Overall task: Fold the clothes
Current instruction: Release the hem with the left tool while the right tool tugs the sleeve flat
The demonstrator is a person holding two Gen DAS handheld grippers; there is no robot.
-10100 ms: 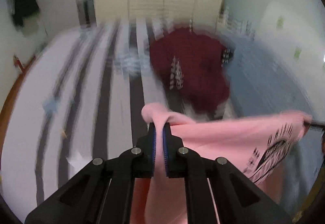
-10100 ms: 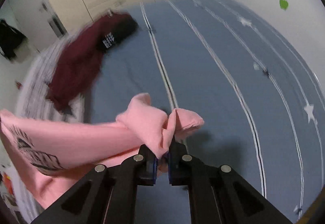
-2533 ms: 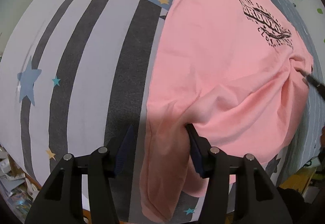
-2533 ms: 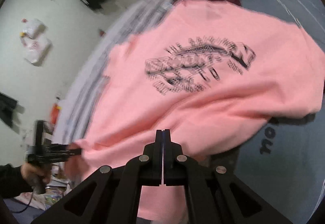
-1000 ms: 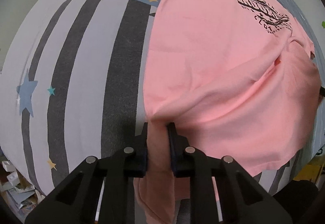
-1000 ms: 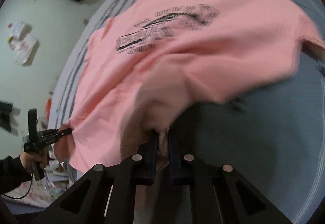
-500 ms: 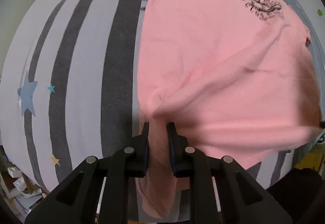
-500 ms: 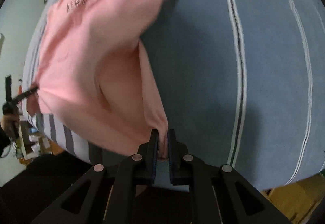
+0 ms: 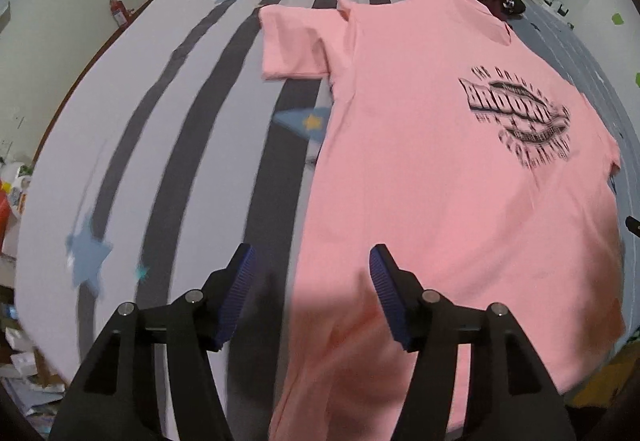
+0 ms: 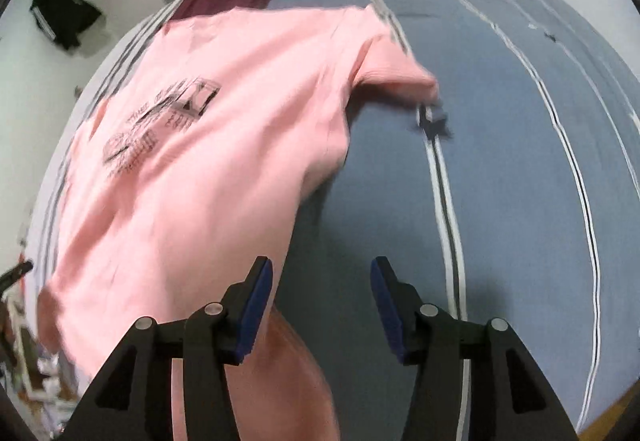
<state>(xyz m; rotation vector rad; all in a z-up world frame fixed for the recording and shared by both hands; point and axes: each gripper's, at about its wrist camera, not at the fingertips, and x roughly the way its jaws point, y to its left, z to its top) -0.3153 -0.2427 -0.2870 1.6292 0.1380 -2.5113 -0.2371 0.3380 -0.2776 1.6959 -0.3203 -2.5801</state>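
Both let go: the left gripper (image 9: 312,273) and the right gripper (image 10: 322,283) have just been opening, jaws apart, nothing pinched between them. The pink T-shirt (image 9: 432,169) lies print-up across the bed (image 9: 160,129), collar toward twelve o'clock, hem at six under both grippers.

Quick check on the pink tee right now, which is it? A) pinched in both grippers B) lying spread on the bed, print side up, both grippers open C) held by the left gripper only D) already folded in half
B: the pink tee lies spread on the bed with its print up, and the left gripper and right gripper both stand open, having just opened, pads off the cloth.
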